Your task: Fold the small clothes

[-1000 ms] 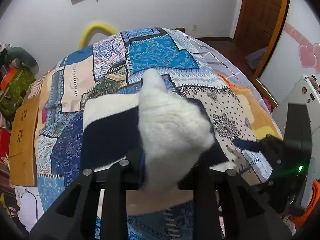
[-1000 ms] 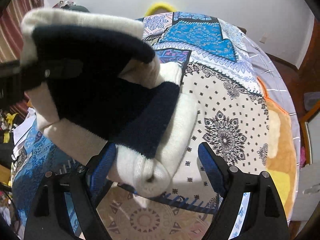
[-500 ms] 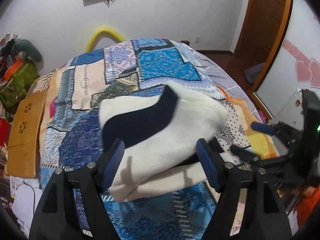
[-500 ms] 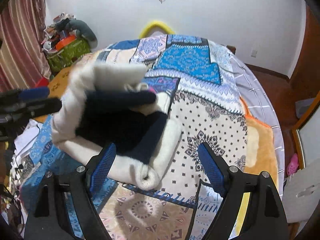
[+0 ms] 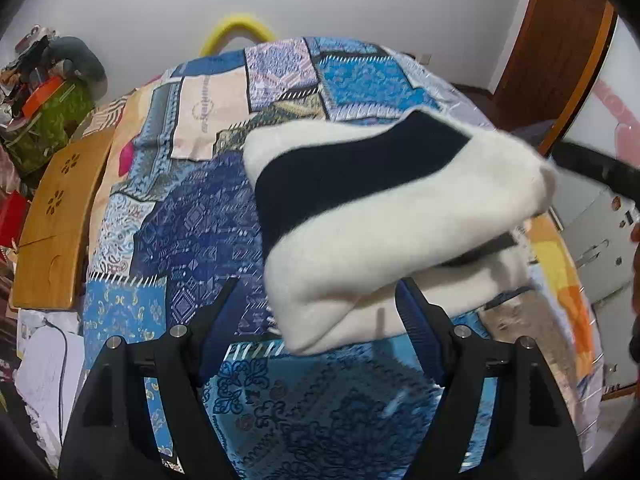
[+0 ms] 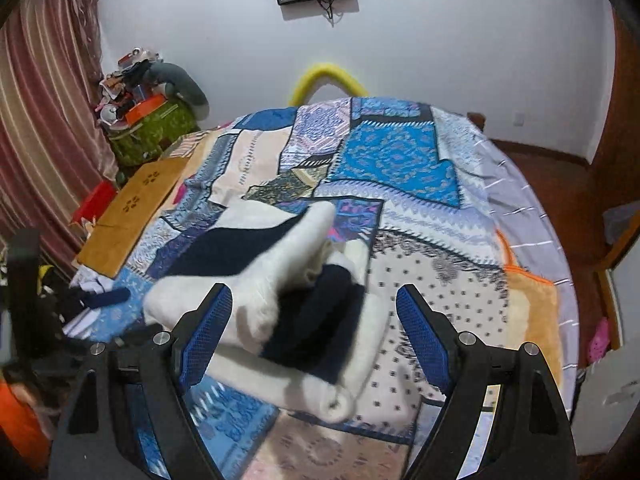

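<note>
Lying folded on the patchwork bedspread (image 6: 404, 160): white-and-navy garment (image 6: 288, 304), blurred, sitting ahead of the left gripper (image 5: 320, 312) and right gripper (image 6: 314, 332), both standing wide apart and gripping nothing, wooden board (image 5: 56, 220) resting at the bed's left edge.

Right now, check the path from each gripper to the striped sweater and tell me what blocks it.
Nothing visible does. The sweater lies folded on the patchwork quilt right ahead of both grippers. The left gripper and the right gripper both stand open, with only sweater and quilt in front of them.
</note>
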Demonstrator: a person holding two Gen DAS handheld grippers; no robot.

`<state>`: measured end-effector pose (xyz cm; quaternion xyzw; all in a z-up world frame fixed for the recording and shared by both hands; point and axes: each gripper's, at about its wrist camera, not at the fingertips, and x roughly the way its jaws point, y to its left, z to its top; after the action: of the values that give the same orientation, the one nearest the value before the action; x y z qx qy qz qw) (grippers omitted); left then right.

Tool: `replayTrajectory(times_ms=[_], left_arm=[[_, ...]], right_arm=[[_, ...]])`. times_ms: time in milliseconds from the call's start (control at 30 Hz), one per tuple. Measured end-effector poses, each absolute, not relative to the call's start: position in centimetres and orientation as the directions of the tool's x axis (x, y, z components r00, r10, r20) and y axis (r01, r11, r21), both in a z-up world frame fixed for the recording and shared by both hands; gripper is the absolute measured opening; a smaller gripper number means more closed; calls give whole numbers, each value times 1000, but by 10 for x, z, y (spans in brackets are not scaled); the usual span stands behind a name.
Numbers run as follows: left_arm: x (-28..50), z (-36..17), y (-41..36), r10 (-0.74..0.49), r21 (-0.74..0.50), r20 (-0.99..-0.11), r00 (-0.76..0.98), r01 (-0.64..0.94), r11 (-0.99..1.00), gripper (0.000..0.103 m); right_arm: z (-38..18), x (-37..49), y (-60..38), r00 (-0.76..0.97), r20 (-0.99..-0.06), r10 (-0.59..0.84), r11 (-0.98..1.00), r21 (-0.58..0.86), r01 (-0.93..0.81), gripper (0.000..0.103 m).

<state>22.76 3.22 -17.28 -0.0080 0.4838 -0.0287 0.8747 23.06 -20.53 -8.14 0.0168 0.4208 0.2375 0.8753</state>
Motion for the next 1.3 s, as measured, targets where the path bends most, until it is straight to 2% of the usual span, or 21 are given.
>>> replayTrajectory(times_ms=[367, 600, 733, 967, 1300], left_arm=[[237, -213, 49, -35, -29, -879, 476, 20, 999, 77], [241, -226, 56, -49, -53, -880, 472, 6, 999, 85], [242, -231, 58, -47, -51, -880, 472, 3, 999, 89], [241, -235, 64, -72, -88, -878, 473, -13, 996, 92], [240, -237, 63, -70, -85, -879, 472, -11, 996, 92]], right_arm=[[-134, 258, -185, 368, -807, 462, 875, 347, -337, 82], [-158, 263, -182, 291, -816, 500, 857, 418, -301, 82], [-159, 263, -175, 287, -810, 511, 848, 421, -322, 66], [-155, 265, -169, 313, -792, 525, 840, 423, -339, 26], [-84, 256, -170, 434, -682, 589, 799, 411, -439, 20]])
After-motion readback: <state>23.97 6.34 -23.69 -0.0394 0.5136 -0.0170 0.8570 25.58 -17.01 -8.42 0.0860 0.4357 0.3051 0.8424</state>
